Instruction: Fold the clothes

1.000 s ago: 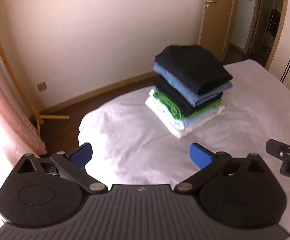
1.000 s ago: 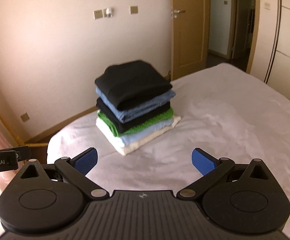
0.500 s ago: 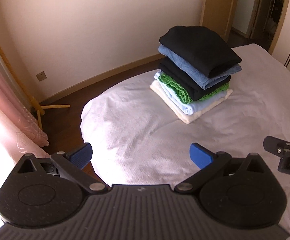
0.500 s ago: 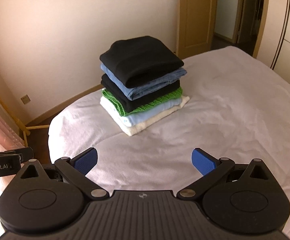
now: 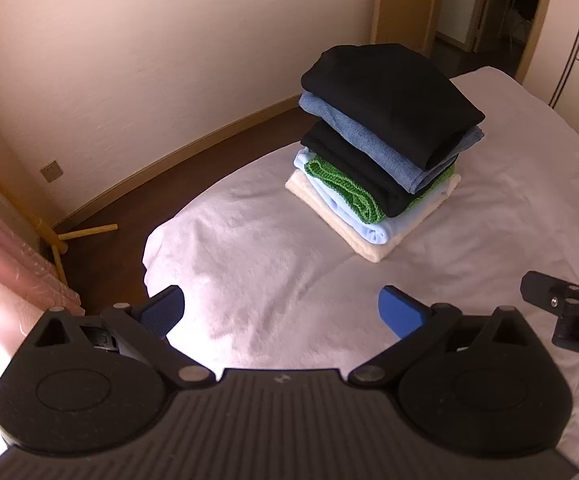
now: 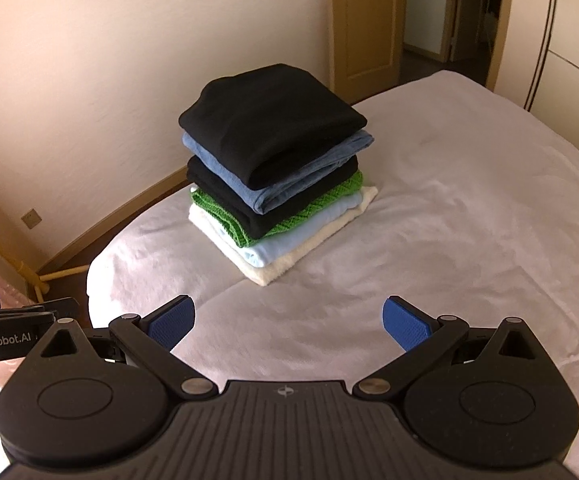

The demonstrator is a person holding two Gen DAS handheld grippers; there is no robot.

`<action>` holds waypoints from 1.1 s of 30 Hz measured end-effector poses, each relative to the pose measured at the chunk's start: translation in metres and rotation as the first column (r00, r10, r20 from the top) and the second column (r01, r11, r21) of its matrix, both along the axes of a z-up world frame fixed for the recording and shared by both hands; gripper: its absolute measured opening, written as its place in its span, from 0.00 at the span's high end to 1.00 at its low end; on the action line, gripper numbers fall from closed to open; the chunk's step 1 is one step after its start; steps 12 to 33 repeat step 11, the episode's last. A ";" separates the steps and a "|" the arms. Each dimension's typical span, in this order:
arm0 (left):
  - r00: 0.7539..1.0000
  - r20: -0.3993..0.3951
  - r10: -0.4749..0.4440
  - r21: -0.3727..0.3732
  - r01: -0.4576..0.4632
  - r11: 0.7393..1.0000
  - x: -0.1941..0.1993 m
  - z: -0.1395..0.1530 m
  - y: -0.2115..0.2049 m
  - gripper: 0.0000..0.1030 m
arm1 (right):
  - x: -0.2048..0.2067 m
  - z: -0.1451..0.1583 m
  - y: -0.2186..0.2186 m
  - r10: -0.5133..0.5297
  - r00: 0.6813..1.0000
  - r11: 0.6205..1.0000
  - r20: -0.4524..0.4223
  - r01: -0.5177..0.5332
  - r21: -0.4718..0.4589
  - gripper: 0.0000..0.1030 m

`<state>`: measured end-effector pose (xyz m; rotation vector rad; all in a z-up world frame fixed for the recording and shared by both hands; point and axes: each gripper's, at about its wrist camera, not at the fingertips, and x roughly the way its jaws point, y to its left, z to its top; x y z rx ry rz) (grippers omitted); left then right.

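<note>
A stack of folded clothes (image 5: 385,140) sits near the corner of a white bed (image 5: 273,264); it also shows in the right wrist view (image 6: 277,164). From top down: black, blue, black, green, light blue, cream. My left gripper (image 5: 281,308) is open and empty, above the sheet short of the stack. My right gripper (image 6: 287,318) is open and empty, also short of the stack. The right gripper's tip (image 5: 561,304) shows at the right edge of the left wrist view. The left gripper (image 6: 9,328) shows at the left edge of the right wrist view.
The bed's corner (image 5: 157,248) drops to a dark wood floor (image 5: 137,200). A wooden rack's foot (image 5: 85,232) and a pink curtain (image 5: 9,272) stand at left. A wall (image 6: 109,60), a door (image 6: 365,20) and a wardrobe (image 6: 569,40) lie behind.
Both views have tilted down and drawn a little closer to the stack. Both grippers stay open and empty. The stack has not moved.
</note>
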<state>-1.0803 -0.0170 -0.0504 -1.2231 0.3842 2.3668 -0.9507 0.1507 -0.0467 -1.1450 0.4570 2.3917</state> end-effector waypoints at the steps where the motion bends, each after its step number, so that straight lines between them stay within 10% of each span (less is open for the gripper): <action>1: 1.000 0.002 -0.004 -0.002 0.004 1.000 -0.004 -0.001 0.000 0.01 | -0.003 0.000 0.000 -0.005 1.000 1.000 0.002 0.005 -0.004 0.00; 33: 1.000 0.006 -0.027 0.022 0.026 0.999 -0.033 -0.007 -0.006 0.01 | -0.030 -0.003 -0.008 -0.022 1.000 1.000 0.019 0.022 -0.013 0.00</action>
